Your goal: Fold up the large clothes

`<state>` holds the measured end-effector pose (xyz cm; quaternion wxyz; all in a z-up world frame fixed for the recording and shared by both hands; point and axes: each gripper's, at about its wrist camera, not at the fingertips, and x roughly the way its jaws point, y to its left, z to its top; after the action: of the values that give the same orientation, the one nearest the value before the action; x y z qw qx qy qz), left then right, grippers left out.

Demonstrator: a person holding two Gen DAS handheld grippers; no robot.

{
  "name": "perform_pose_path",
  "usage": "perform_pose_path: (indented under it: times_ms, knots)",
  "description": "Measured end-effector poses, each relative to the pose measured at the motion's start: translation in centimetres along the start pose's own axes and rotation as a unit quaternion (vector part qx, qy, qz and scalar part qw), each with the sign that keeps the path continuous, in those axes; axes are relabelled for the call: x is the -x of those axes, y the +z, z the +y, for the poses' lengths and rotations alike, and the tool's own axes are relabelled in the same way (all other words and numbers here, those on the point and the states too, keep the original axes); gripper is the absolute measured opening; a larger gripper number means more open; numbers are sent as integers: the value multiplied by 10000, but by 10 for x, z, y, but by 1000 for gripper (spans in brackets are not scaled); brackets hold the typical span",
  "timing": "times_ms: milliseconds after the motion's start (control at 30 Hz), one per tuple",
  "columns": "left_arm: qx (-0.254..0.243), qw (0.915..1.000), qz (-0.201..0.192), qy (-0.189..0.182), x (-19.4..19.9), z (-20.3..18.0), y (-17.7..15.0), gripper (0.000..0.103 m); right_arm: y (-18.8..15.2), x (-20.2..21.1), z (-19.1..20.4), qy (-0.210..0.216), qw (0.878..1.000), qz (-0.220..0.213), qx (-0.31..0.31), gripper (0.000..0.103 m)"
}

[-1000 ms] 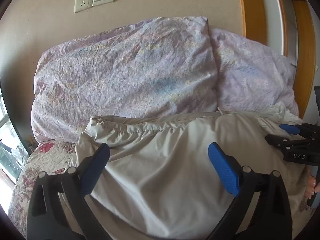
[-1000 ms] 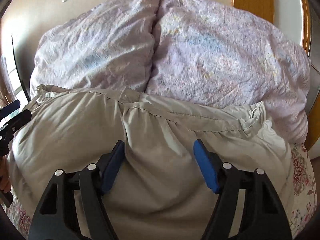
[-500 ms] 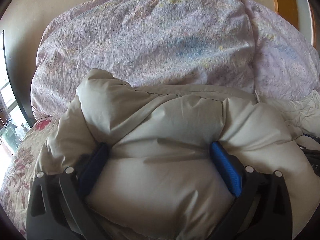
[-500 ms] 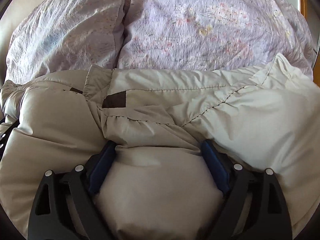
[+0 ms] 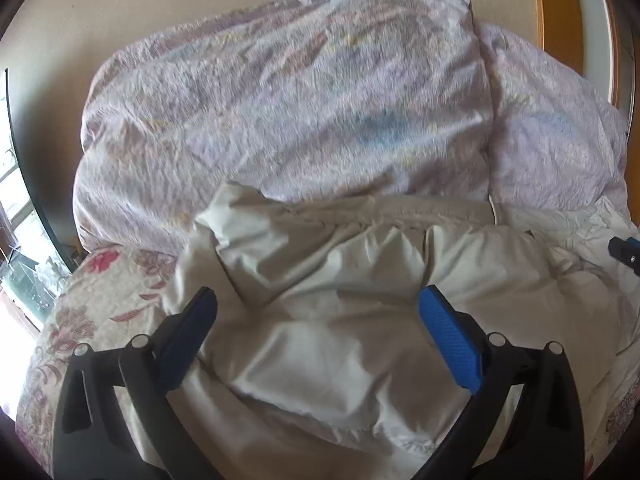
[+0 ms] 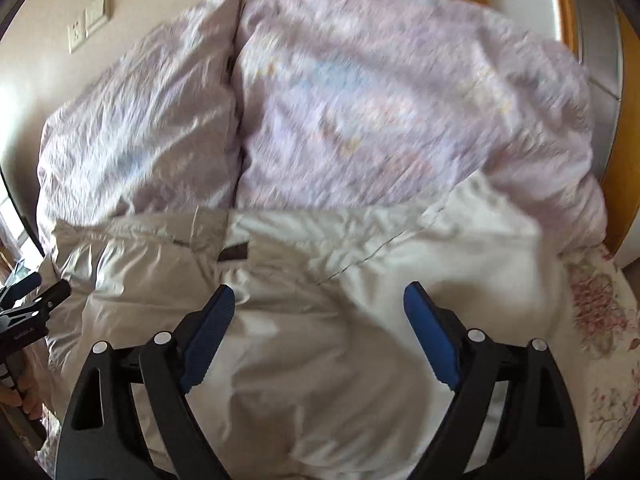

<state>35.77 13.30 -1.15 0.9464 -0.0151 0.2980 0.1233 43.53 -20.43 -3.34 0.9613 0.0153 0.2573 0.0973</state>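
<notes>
**Q:** Since half a second ago, what has changed?

**A:** Both grippers have drawn back from the pale grey padded jacket (image 5: pixel 360 320). Its puffed bulk no longer bulges between the pads. The right gripper (image 6: pixel 316 324) has just been opening; its jaws now stand wide apart with only loose fabric beneath them, nothing clamped. The left gripper (image 5: pixel 316 328) is likewise spread and grips nothing.

**Q:** Where does the garment lie?

**A:** On the floral bed (image 5: pixel 100 300), bunched against two lilac pillows (image 5: pixel 280 100), directly ahead of and below both grippers.

**Q:** Which relation governs the next move?

**A:** The jacket's long axis runs side to side across both views. Its left end lies nearer the left gripper, its right end nearer the right, so each hand likely takes its own end.
</notes>
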Motion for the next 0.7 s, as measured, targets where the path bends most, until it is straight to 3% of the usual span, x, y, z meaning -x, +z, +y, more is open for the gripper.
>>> perform_pose_path:
  times_ms: [133, 233, 500, 700]
  knots:
    - [190, 9997, -19, 140, -3, 11, 9, 101, 6, -16, -38, -555, 9983, 60, -158, 87]
    - [323, 9990, 118, 276, -16, 17, 9, 101, 2, -24, -53, -608, 9975, 145, -338, 85]
    - [121, 9963, 352, 772, -47, 21, -2, 101, -26, -43, -68, -789, 9941, 586, -470, 85]
    - [487, 9951, 587, 636, -66, 35, -8, 101, -33, -59, -73, -773, 9915, 873, -578, 86]
